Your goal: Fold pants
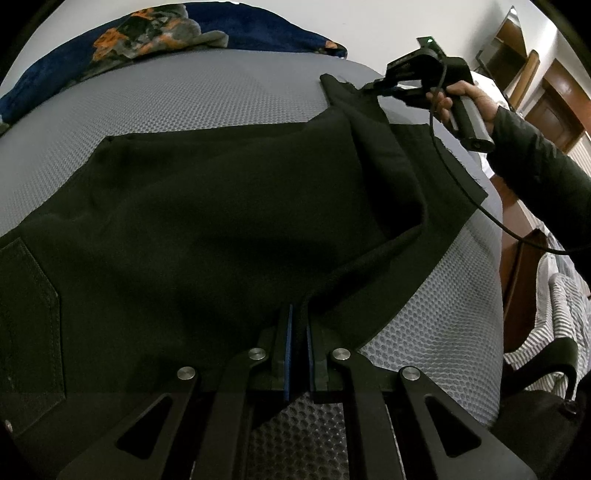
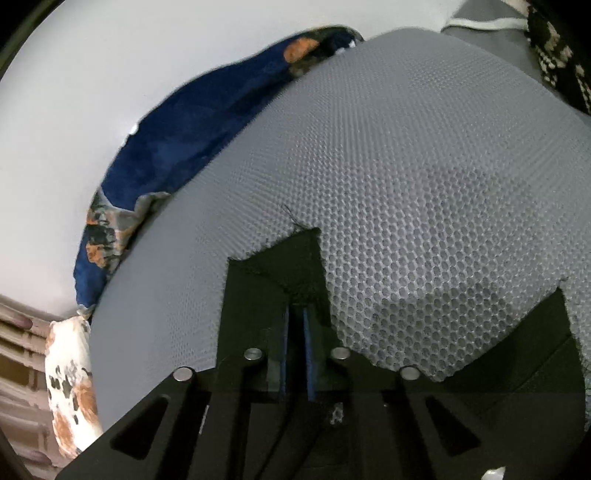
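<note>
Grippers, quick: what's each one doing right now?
Left hand-held gripper: closed on the pants.
Right hand-held gripper: closed on a pant-leg hem, held over the mattress.

counts on the bed

one pair of black pants (image 1: 221, 206), one back pocket (image 1: 29, 314) showing on it; two hand-held grippers, the left hand-held gripper (image 1: 299, 332) and the right hand-held gripper (image 2: 295, 332); one grey mesh bed (image 2: 406, 166); one blue patterned blanket (image 1: 221, 29); one striped cloth (image 1: 554, 314); one cable (image 1: 480, 206).
</note>
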The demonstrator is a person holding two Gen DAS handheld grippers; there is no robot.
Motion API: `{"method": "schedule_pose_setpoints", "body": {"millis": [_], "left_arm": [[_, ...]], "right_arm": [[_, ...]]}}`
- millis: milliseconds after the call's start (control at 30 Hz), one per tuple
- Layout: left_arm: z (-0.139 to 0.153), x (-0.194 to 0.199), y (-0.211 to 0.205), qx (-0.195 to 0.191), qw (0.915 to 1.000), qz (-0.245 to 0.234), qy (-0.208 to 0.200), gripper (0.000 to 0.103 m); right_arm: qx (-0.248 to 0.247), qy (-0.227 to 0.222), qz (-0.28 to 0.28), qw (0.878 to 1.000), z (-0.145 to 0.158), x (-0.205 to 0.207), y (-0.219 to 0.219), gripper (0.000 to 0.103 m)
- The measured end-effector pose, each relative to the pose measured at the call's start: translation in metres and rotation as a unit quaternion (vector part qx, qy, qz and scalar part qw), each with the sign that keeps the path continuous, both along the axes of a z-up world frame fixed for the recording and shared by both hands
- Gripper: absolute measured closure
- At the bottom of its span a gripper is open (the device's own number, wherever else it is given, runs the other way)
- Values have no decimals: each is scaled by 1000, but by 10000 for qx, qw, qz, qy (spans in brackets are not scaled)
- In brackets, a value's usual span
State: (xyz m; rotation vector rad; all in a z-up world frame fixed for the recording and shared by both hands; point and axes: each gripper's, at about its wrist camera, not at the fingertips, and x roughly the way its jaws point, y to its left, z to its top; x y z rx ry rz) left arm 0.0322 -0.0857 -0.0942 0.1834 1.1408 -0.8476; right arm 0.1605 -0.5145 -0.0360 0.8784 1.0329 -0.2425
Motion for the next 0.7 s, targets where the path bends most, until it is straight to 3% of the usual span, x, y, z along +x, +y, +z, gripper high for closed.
{"method": "schedule_pose_setpoints", "body": {"millis": [167, 367, 533, 700], "left_arm": [[-1, -1, 0, 20, 10000, -10, -21, 96], [-1, -3, -1, 63, 9999, -96, -107, 96], [-1, -7, -6, 138, 9993, -299, -177, 95], [0, -8, -6, 221, 9985, -438, -247, 93]], "right_arm": [[-285, -318, -366, 9984, 41, -46, -13, 99], [-701, -188, -1068, 9916, 71, -158, -37, 100], [-587, 390, -1576, 9850, 42, -241, -39, 101], [-471, 682, -1850, 9792, 14, -279, -36, 101]]}}
